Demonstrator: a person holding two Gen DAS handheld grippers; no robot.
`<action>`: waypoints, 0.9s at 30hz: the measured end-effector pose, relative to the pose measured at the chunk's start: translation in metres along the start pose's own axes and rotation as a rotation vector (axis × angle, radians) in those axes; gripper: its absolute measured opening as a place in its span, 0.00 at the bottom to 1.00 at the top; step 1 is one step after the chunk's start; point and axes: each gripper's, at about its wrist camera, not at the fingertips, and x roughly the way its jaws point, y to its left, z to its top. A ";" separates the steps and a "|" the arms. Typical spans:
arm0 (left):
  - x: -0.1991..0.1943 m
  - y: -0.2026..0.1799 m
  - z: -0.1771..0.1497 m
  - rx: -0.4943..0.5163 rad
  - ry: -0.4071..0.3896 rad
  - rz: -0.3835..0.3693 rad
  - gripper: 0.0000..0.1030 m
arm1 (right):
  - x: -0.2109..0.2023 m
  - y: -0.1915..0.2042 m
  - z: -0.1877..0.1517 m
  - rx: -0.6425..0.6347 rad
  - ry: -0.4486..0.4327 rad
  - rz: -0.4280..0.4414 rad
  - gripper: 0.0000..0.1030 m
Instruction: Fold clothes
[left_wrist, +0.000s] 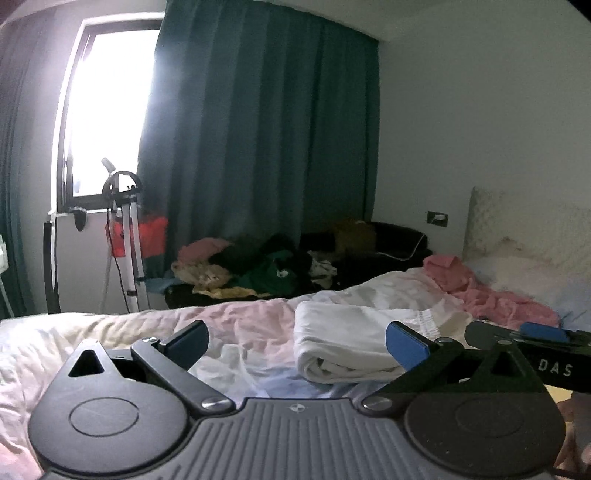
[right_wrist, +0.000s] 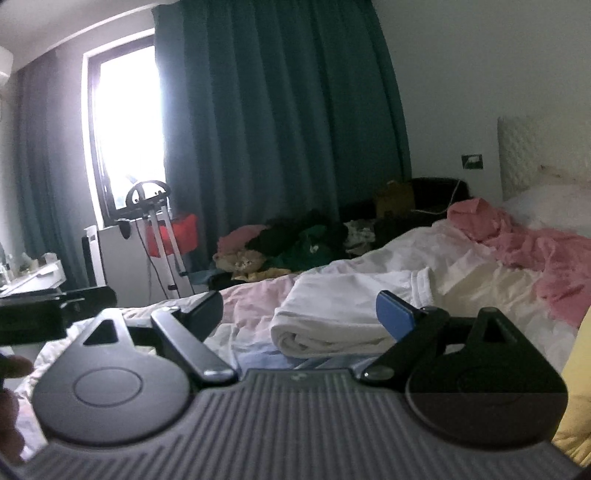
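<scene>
I am holding my left gripper (left_wrist: 297, 349) and right gripper (right_wrist: 299, 319) with fingers apart, gripping nothing. A soft folded white garment (left_wrist: 354, 347) is lying just beyond them on the rumpled bed (left_wrist: 110, 332). Only my right view is showing yellow fabric (right_wrist: 576, 391) at near right.

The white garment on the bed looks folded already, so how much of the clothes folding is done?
Done: one white garment lies folded on the bed. In hand: nothing; the left tool and right tool are both open and empty, just short of that garment. Left: the crumpled pink garment near the pillow, and perhaps the heap of mixed clothes beyond the bed.
</scene>
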 end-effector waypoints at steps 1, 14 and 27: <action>0.003 0.001 -0.003 -0.008 0.005 -0.001 1.00 | 0.003 0.000 -0.003 -0.007 0.000 -0.002 0.89; 0.056 0.011 -0.040 -0.057 0.070 -0.015 1.00 | 0.042 -0.013 -0.048 0.017 0.044 -0.087 0.89; 0.068 0.016 -0.052 -0.073 0.094 -0.017 1.00 | 0.052 0.000 -0.057 -0.059 0.085 -0.105 0.89</action>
